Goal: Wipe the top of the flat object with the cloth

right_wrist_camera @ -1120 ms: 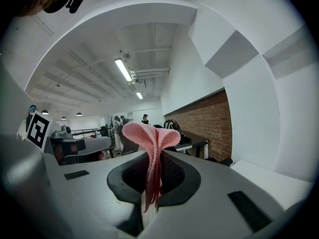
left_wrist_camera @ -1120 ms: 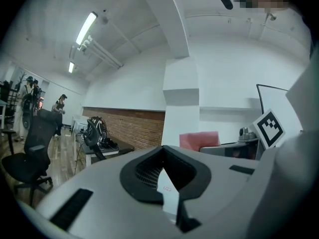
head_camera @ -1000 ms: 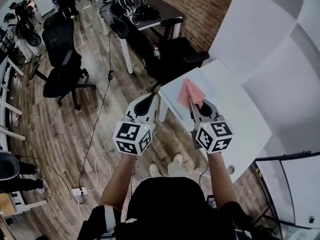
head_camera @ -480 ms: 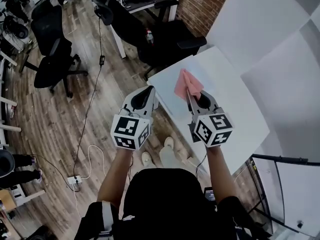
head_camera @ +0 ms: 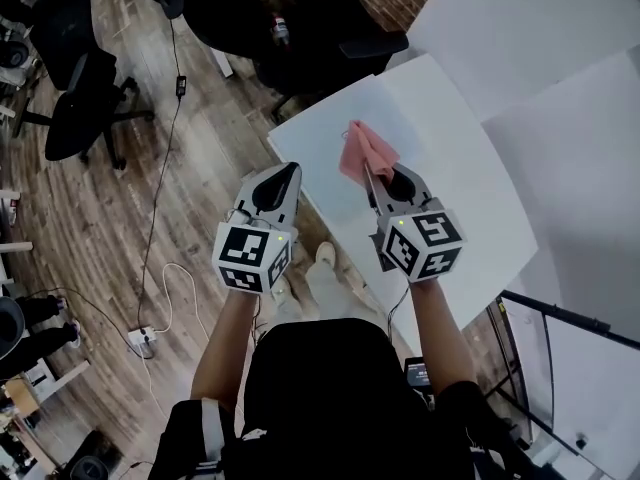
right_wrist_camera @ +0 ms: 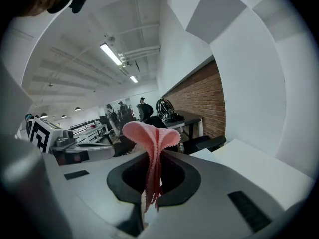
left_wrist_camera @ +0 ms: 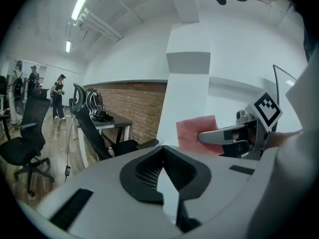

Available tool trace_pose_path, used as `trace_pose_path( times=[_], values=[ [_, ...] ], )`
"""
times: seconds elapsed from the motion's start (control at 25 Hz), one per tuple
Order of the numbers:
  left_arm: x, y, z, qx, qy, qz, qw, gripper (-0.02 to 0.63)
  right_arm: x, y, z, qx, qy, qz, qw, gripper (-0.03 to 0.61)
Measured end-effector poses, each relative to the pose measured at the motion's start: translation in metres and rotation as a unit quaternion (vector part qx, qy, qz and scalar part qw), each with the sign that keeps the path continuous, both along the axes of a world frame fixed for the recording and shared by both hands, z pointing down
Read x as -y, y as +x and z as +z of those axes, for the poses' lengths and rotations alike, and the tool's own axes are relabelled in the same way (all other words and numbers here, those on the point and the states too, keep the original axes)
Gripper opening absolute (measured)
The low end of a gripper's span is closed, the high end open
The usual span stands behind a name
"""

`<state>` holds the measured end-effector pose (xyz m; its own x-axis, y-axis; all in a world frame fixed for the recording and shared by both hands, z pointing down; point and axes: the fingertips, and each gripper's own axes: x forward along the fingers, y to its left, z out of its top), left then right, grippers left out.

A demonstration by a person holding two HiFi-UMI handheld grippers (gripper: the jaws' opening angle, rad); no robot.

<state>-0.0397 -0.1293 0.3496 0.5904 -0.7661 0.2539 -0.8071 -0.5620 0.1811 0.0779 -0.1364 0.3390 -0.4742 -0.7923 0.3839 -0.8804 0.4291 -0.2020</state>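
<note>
A pink cloth [head_camera: 362, 148] hangs bunched in my right gripper [head_camera: 369, 179], which is shut on it above the near edge of the white flat tabletop [head_camera: 450, 158]. In the right gripper view the cloth [right_wrist_camera: 151, 138] stands up in folds between the jaws of the right gripper [right_wrist_camera: 151, 190], with the tabletop [right_wrist_camera: 249, 166] to the right. My left gripper [head_camera: 289, 173] is shut and holds nothing, just left of the table over the floor. From the left gripper view the left gripper [left_wrist_camera: 162, 159] points at the cloth [left_wrist_camera: 192, 132] and the right gripper [left_wrist_camera: 227, 135].
Black office chairs [head_camera: 80, 88] stand on the wood floor to the left, and another chair [head_camera: 310, 33] sits at the table's far side. A cable [head_camera: 160, 208] runs to a power strip [head_camera: 140, 340]. A dark frame [head_camera: 560, 313] borders the table at lower right.
Both grippers have come closer to the white table along with the person. The cloth stays in the right gripper and now hangs over the table's near edge.
</note>
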Motion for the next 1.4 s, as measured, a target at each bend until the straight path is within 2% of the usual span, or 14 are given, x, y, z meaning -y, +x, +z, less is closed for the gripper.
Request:
trace_pose_path(
  times=[0.24, 0.48, 0.84, 0.88, 0.96, 1.04, 1.4],
  values=[
    [0.013, 0.016, 0.045, 0.013, -0.030, -0.006, 0.9995, 0.009, 0.015, 0.017, 0.043, 0.002, -0.039, 0.000, 0.999, 0.046],
    [0.024, 0.033, 0.083, 0.073, -0.030, 0.014, 0.9968, 0.009, 0.031, 0.024, 0.074, 0.013, -0.066, -0.005, 0.998, 0.046],
    [0.034, 0.059, 0.132, 0.078, -0.046, 0.046, 0.9948, 0.012, 0.055, 0.035, 0.127, 0.007, -0.105, -0.016, 0.994, 0.046],
    [0.035, 0.060, 0.140, 0.084, -0.052, 0.048, 0.9939, 0.020, 0.058, 0.036, 0.133, 0.007, -0.108, -0.019, 0.994, 0.046],
    [0.036, 0.061, 0.155, 0.094, -0.069, 0.052, 0.9918, 0.088, 0.063, 0.037, 0.142, 0.006, -0.114, -0.023, 0.993, 0.046],
    [0.037, 0.060, 0.166, 0.098, -0.081, 0.055, 0.9904, 0.128, 0.065, 0.037, 0.148, 0.005, -0.119, -0.025, 0.993, 0.046],
    [0.033, 0.071, 0.196, 0.119, -0.086, 0.085, 0.9855, 0.230, 0.063, 0.037, 0.169, -0.002, -0.141, -0.029, 0.990, 0.046]
  ],
)
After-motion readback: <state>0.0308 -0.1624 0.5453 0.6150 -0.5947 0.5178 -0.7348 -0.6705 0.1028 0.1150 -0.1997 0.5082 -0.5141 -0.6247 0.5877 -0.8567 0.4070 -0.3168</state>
